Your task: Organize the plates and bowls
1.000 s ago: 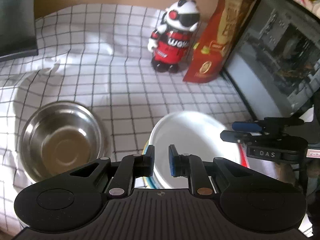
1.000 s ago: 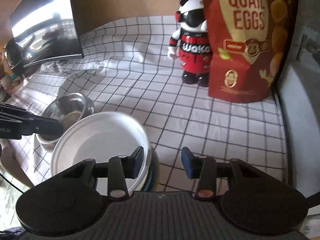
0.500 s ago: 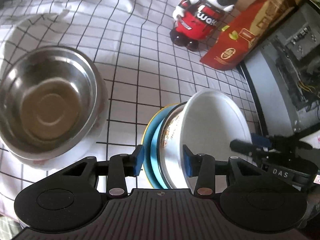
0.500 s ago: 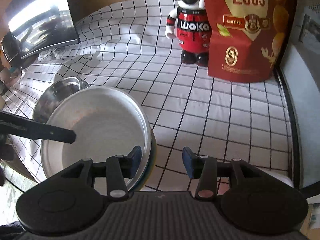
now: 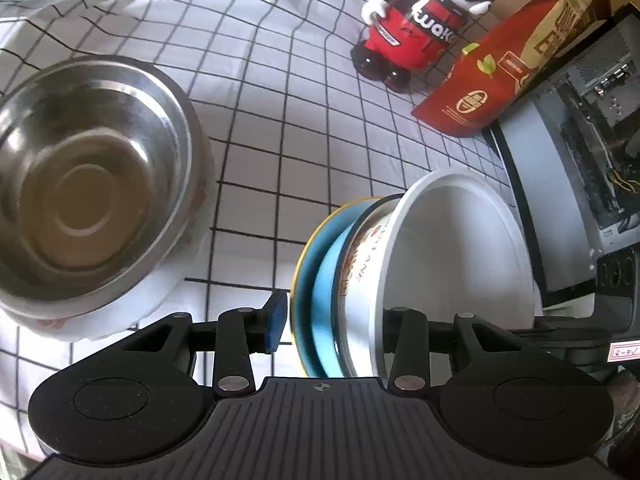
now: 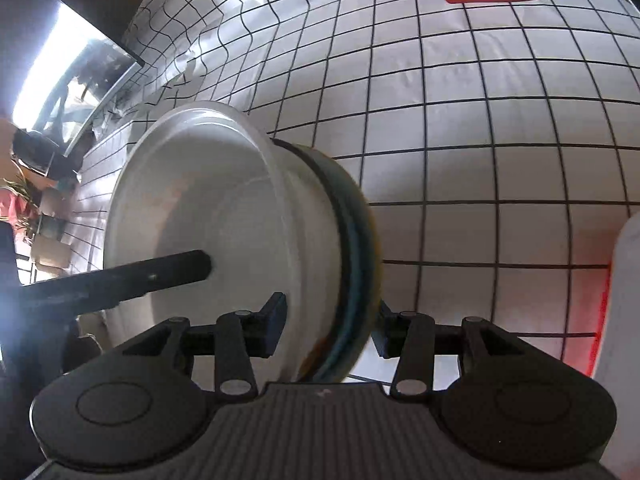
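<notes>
Both tongs straddle the tilted stack, a white bowl (image 5: pixel 452 264) nested in a blue plate (image 5: pixel 320 292), above the checked worktop (image 5: pixel 280 128). The left tongs (image 5: pixel 334 322) have just been closing around it, their left pad short of the plate. The right tongs (image 6: pixel 332 326) have just been opening, with a pad on each side; a steel bowl (image 5: pixel 88 184) sits nearby.

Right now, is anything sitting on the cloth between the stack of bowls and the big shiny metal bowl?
Nothing visible: only bare checked tablecloth lies between the white bowl stack and the steel bowl.
</notes>
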`<state>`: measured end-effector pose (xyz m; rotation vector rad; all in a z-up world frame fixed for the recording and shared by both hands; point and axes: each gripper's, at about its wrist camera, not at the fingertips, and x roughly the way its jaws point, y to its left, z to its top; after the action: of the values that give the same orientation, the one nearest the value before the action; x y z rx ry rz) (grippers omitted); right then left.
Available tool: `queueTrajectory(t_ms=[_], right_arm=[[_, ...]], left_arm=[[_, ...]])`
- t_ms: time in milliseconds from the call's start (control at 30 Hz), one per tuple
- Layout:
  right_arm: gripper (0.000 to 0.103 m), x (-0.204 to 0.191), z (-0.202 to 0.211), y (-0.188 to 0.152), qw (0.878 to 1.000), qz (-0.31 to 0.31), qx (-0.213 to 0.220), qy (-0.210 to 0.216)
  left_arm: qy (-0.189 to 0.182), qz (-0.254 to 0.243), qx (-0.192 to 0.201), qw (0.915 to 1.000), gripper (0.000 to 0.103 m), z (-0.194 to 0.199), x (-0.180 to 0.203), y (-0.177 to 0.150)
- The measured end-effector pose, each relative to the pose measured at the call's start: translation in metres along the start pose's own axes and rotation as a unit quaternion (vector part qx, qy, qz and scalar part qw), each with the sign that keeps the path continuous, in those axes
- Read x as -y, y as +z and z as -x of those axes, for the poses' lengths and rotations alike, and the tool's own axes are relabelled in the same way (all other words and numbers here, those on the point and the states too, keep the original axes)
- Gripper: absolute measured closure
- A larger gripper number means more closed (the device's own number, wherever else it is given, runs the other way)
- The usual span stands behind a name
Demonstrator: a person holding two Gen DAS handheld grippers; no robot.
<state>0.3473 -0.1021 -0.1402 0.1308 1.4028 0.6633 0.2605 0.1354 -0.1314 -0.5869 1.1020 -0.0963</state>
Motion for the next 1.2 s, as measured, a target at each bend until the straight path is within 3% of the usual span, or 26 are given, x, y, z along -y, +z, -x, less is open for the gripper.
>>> queueTrajectory(t_ms=[167,567,767,867,1000,1200], right_arm=[[0.055,-0.006,-0.002,0.001,1.000,0.003,0.001,-0.011],[0.051,-0.055,-0.028,0.004,0.998,0.055,-0.032,-0.014],[0.049,-0.063,-0.030,0.005,0.997,0.068,-0.030,-0.029],[0.047,-0.064,-0.027,0.006,0.996,0.074,-0.015,-0.045],[0.048,-0.074,-0.014,0.005,0.989,0.113,0.039,-0.084],[0.048,-0.063,0.003,0.016,0.989,0.094,0.075,-0.088]], left_arm=[[-0.006,-0.010,0.000,0.9999,0.065,-0.001,-0.002,0.000],[-0.003,0.039,-0.024,0.9990,0.063,0.028,-0.048,-0.010],[-0.010,0.044,-0.026,0.9987,0.063,0.029,-0.052,-0.010],[0.002,0.026,-0.022,0.9994,0.065,0.030,-0.045,-0.008],[0.027,-0.001,0.011,0.9996,0.067,0.036,-0.036,-0.002],[0.024,0.019,0.028,0.9991,0.070,0.043,-0.039,0.012]])
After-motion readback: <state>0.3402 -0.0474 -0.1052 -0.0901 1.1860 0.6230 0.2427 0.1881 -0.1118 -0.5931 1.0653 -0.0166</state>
